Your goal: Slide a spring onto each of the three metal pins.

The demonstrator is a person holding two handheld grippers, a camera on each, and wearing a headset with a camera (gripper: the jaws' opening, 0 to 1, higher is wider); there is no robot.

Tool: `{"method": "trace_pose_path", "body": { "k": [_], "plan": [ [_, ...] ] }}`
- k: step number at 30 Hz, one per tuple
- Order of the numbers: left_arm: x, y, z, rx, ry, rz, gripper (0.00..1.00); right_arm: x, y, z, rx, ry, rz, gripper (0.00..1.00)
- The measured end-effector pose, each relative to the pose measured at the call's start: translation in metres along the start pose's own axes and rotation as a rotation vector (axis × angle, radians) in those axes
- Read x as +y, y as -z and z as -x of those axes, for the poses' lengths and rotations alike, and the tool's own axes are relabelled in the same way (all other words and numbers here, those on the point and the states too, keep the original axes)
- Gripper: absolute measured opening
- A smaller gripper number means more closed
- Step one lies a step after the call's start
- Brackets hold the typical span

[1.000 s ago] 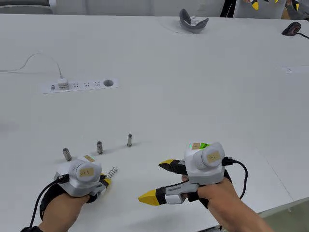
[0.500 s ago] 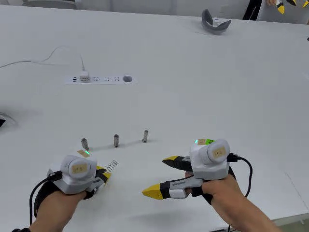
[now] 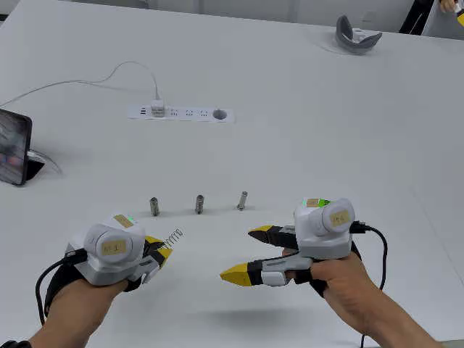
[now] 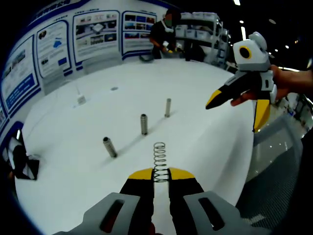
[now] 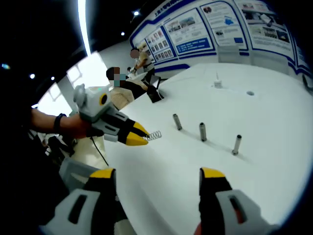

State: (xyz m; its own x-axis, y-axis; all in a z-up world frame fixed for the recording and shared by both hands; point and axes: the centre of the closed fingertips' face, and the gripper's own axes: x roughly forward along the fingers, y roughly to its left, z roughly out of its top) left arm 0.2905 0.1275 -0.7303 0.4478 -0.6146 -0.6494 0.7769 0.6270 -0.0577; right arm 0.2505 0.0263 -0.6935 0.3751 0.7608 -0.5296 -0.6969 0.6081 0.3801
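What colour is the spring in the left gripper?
Silvery bare metal; the spring shows best in the left gripper view.

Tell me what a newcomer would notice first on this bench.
The left gripper, near the table's front edge, is shut on a small spring that sticks out toward three upright metal pins standing in a row on the white table. To its right, the right gripper hangs wide open, holding nothing.

The near end of the spring (image 4: 159, 154) is hidden between the tips of the left gripper (image 4: 155, 175). In the head view the pins (image 3: 199, 204) look too small to say whether any perhaps carries a coil, and a dark screen (image 3: 14, 147) is cut off by the left edge.
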Motion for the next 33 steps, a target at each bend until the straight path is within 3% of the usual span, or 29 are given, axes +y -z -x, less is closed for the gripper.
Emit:
{"method": "trace_pose_path", "body": {
  "k": [10,19,33],
  "plan": [
    [-0.001,-0.011,0.023,-0.031,-0.004,-0.027,0.1,0.009,-0.019,-0.016,-0.03,-0.06,0.007,0.62],
    [-0.015,-0.022,0.033,-0.059,0.034,-0.057,0.1,0.019,-0.032,-0.026,-0.065,-0.112,-0.021,0.56],
    [-0.043,-0.043,0.035,-0.094,0.089,-0.118,0.1,0.028,-0.045,-0.026,-0.103,-0.182,-0.062,0.41]
  ]
}}
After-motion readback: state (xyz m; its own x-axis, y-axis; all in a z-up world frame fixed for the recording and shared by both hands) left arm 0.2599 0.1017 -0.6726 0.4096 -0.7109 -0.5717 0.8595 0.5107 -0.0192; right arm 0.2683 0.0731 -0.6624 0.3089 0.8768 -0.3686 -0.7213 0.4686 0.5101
